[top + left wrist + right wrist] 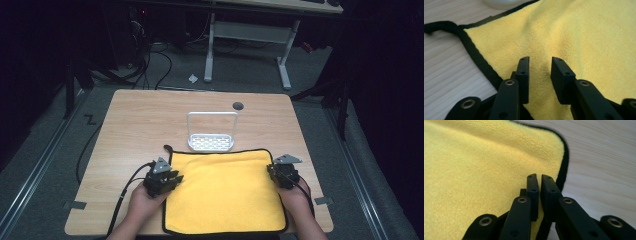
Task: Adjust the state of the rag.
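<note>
Left side: my left gripper (175, 178) sits over the left edge of the yellow microfibre cloth (222, 187). Seen along the jaws in the left gripper view, they stand apart over the pile with a shallow ridge of fabric (541, 67) rising between them. The pads do not press on it, so this gripper is released.

Centre: the cloth lies flat on the desk (135, 120), near my edge, its far hem just short of the white wire rack (211, 132). A black binding (477, 58) runs round the border.

Right side: my right gripper (274, 170) is at the right edge of the cloth. In the right gripper view its jaws are nearly together with a thin slit left between them, just inside the black hem. Whether fabric is pinched in that slit I cannot tell; I judge the gripper clenched.

Handling: the cloth should be light, limp and plush. It will sag and fold under its own weight. The pile gives good friction. Take hold at the bound edges or corners, both sides level, to keep it spread.
</note>
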Demonstrator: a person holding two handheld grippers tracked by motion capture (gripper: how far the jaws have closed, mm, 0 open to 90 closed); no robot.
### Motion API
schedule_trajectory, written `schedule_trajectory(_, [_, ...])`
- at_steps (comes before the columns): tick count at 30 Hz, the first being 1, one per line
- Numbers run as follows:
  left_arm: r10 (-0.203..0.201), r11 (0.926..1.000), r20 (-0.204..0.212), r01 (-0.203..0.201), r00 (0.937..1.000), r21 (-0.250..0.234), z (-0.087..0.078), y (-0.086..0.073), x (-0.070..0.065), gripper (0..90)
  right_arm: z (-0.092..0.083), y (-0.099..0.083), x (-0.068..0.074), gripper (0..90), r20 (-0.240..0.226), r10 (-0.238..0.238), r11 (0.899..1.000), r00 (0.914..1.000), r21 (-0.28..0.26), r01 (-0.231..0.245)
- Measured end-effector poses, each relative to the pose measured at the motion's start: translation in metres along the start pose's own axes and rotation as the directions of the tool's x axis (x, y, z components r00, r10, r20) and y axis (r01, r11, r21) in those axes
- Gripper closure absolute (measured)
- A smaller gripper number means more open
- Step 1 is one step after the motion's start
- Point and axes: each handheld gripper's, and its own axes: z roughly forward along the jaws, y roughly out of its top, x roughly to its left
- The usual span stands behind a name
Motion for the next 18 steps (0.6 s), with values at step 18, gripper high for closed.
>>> schedule_trajectory(18, [-0.104,0.9942,-0.131,0.099,0.9859,-0.044,0.027,0.036,0.041,51.8,-0.024,0.001,0.009,65.4,-0.027,0.020,0.992,0.9994,-0.125,-0.023])
